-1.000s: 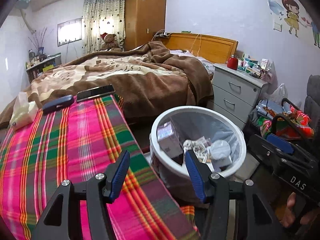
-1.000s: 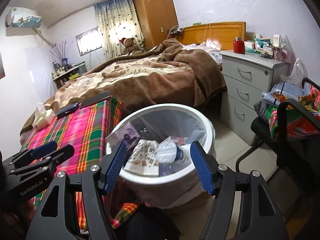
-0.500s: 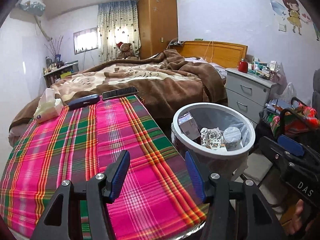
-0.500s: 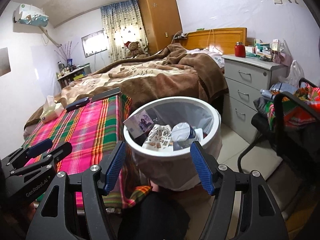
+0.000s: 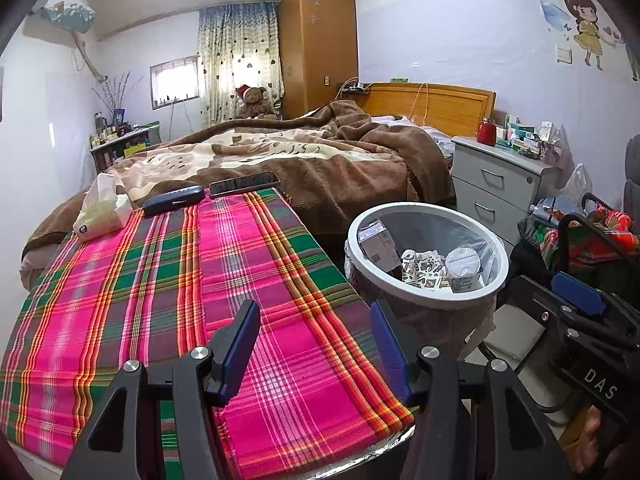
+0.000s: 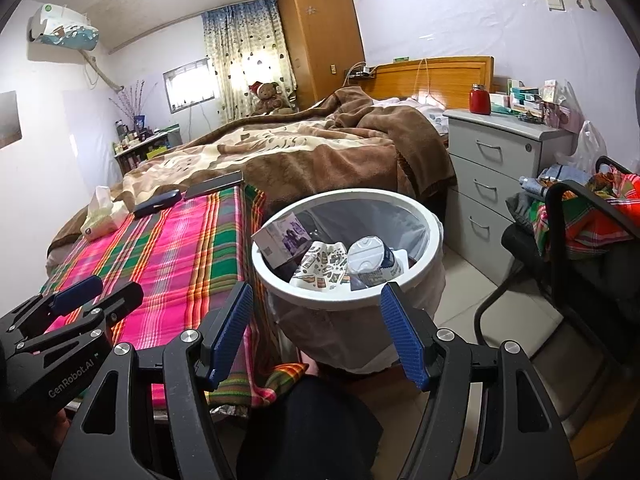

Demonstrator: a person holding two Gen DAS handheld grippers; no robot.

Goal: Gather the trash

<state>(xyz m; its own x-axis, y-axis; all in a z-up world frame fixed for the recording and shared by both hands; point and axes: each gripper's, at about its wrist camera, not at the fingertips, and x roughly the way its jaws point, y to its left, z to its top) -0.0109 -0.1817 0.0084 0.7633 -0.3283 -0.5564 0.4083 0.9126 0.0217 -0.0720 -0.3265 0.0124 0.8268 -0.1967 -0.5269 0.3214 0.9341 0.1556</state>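
A white round bin [image 5: 430,298] [image 6: 280,280] with a clear liner stands on the floor beside the plaid-covered table [image 5: 140,300] [image 6: 172,248]. It holds a small box [image 5: 378,244] [image 6: 282,238], a patterned paper wrapper [image 5: 424,270] [image 6: 324,264] and a white cup [image 5: 462,266] [image 6: 370,258]. My left gripper [image 5: 314,350] is open and empty above the table's near corner. My right gripper [image 6: 316,334] is open and empty in front of the bin, above the floor.
A tissue pack [image 5: 102,214], a dark case [image 5: 174,200] and a phone [image 5: 244,184] lie at the table's far end. A bed with a brown blanket [image 5: 320,160], a grey drawer unit [image 5: 496,188] and a chair piled with clothes [image 6: 580,216] surround the bin.
Both grippers have drawn back and up from the bin, so it looks smaller and farther. The left view now takes in much more of the table. Both stay open and empty.
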